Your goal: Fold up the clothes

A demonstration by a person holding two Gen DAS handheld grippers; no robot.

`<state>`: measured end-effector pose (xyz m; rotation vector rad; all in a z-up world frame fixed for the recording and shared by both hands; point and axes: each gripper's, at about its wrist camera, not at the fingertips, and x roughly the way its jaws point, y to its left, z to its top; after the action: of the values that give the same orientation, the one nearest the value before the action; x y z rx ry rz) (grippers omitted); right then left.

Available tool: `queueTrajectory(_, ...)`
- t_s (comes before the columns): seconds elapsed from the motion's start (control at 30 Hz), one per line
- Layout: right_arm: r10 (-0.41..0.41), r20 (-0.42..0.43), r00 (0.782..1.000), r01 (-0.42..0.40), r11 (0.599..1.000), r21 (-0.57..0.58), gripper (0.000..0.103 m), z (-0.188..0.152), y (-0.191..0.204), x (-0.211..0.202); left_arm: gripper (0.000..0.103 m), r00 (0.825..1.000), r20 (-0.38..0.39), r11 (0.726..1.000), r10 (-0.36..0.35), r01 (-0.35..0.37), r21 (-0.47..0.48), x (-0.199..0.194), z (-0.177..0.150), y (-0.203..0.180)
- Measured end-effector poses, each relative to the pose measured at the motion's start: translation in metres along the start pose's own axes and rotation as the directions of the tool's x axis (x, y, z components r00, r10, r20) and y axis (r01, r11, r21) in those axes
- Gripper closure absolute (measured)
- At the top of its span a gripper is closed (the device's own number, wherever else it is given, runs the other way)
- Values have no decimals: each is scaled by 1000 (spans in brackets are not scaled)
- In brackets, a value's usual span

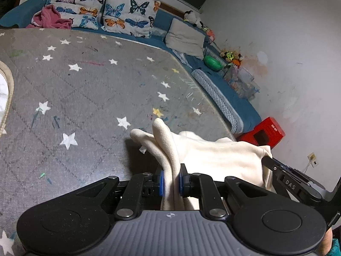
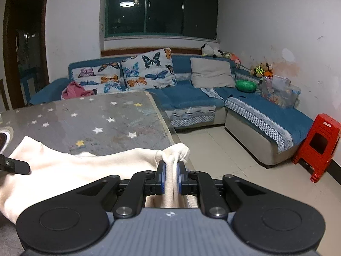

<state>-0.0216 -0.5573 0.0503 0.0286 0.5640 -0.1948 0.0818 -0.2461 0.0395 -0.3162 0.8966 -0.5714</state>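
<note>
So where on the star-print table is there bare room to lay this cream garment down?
Most of the star-print table is bare, from the cream garment toward the sofa. A round object occupies its left edge; the garment covers the near right corner.

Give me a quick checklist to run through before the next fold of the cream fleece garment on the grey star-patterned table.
1. Left gripper pinching the cream fleece garment: ok, cloth bunched between its blue pads.
2. Right gripper pinching the same garment: ok, jaws shut on a gathered edge.
3. Garment spread between both grippers: ok, it spans them.
4. Garment flat and free of wrinkles: not ok, it sags and bunches.
5. Grey star-patterned table bare ahead: ok.
6. Which garment corners are held: cannot tell.
</note>
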Motion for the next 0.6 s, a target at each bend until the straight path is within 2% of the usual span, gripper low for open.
queueTrajectory(0.3,-8,-41,999,8,1000,5,93,-11,-3,18,87,999,-29,1000,28,-28,-8,9,-5,7)
queueTrajectory(0.6,-16,-72,997,17,1000,20,92,-20,-12,24,76,997,-29,998,66,-66,-2,8,-7,10)
